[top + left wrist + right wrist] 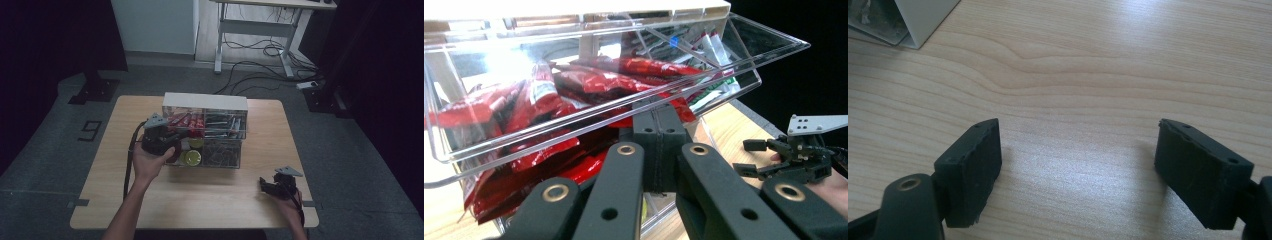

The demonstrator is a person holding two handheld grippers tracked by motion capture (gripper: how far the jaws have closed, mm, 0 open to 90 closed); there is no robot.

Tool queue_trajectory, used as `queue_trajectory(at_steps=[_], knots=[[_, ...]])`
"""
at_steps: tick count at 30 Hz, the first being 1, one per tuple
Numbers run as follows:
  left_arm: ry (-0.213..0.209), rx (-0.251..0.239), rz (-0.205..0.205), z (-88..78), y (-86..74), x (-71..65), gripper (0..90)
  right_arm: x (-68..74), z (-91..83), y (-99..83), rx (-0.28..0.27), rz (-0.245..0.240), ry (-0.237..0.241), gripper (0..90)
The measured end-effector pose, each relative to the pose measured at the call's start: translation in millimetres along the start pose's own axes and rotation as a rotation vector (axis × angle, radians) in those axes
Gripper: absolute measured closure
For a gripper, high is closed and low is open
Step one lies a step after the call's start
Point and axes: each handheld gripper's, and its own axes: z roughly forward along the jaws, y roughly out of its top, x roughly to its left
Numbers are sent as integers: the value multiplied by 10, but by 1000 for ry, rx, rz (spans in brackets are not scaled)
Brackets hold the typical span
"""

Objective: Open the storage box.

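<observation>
step: my left tool (659, 145) pressed together at the clear bin's flap (589, 90) | right tool (1078, 170) spread, idle near surface's right edge | next: probably pull a red packet (544, 95)

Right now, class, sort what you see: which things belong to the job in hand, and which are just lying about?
Part of the job:
- left gripper, jaws shut, at the organiser's upper left drawer
- clear drawer, pulled out
- red sachets inside it

Lying about:
- right gripper, open, resting on the table
- yellow-green tubs in the lower drawer
- dark clips
- desk behind
</observation>
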Motion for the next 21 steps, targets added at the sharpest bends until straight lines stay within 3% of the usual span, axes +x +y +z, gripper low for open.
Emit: queue_trajectory(at_steps=[14,21], knots=[[-14,-24,0,-49,166,15,900,0,0,0,1,-1,0,189],[2,-39,15,-81,297,12,900,1,0,-1,0,0,0,189]])
